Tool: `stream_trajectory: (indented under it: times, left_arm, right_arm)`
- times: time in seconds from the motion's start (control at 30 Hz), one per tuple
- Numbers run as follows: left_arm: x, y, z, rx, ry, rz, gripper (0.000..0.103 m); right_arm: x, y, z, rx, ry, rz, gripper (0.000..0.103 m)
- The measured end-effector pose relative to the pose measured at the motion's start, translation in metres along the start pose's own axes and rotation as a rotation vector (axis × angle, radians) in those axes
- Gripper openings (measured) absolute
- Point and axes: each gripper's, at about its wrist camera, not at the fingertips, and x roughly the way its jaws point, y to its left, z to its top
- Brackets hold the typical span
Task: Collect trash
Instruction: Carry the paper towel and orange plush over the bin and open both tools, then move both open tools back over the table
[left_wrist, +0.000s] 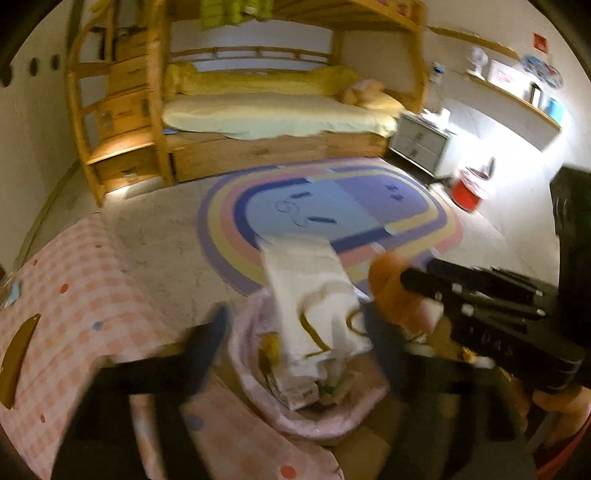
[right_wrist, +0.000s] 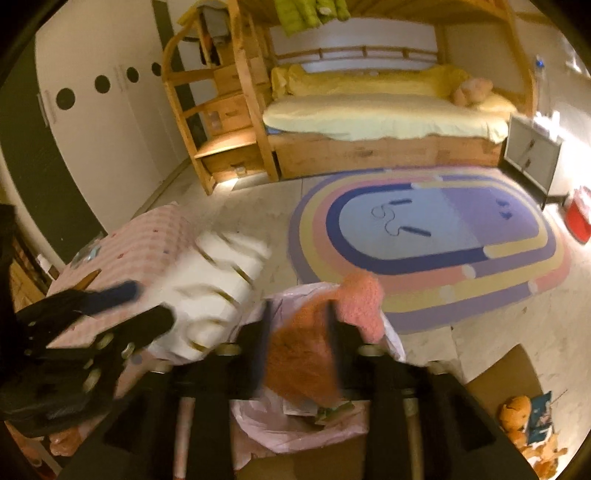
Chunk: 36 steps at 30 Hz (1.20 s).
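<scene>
The left gripper (left_wrist: 295, 332) has its two dark blue fingers (left_wrist: 207, 347) spread wide apart. A white crumpled paper bag with gold marks (left_wrist: 314, 314) is between them, but the fingers do not press on it. The bag's lower end sits in the bin with the thin pink plastic liner (left_wrist: 258, 398), right below the gripper. Some other scraps lie in that bin too, but they are too blurry to name.

The right gripper (right_wrist: 299, 347) is partly spread. A fuzzy orange and pink soft thing (right_wrist: 306, 347) is between its dark fingers (right_wrist: 334, 343), over the same pink-lined bin (right_wrist: 295, 435). The picture is too blurry to tell if the fingers pinch it or only sit beside it. In the left wrist view the fuzzy thing (left_wrist: 391, 291) shows at the tip of the right gripper (left_wrist: 402, 280), just beside the white bag.

A pink checked cloth with dots (left_wrist: 74, 314) covers something just left of the bin. Farther back a rainbow oval rug (left_wrist: 332, 214) lies on the pale floor. Behind it is a wooden bunk bed with yellow sheets (left_wrist: 277, 110). A small red bucket (left_wrist: 467, 192) stands near the white wall, well away from the bin
</scene>
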Motion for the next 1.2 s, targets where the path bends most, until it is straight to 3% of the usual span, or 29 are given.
stream_trajectory:
  times: [0.33,0.57,0.87,1.2]
  left_arm:
    - [-0.045,0.033,-0.016,-0.056,-0.044,0.144,0.078]
    - [-0.103,0.062,-0.043,-0.102,-0.075,0.258,0.078]
    - [-0.173,0.117,-0.091,-0.232,-0.09,0.373,0.078]
    - [-0.236,0.214,-0.134,-0.41,-0.123,0.557,0.078]
  right_arm:
    - [-0.042,-0.003,-0.011,0.061,-0.053,0.001,0.052]
    - [-0.078,0.031,-0.013,0.006,-0.09,0.045,0.052]
    - [-0.083,0.126,-0.024,-0.142,-0.052,0.158,0.052]
    - [-0.06,0.242,-0.023,-0.321,-0.023,0.274,0.052]
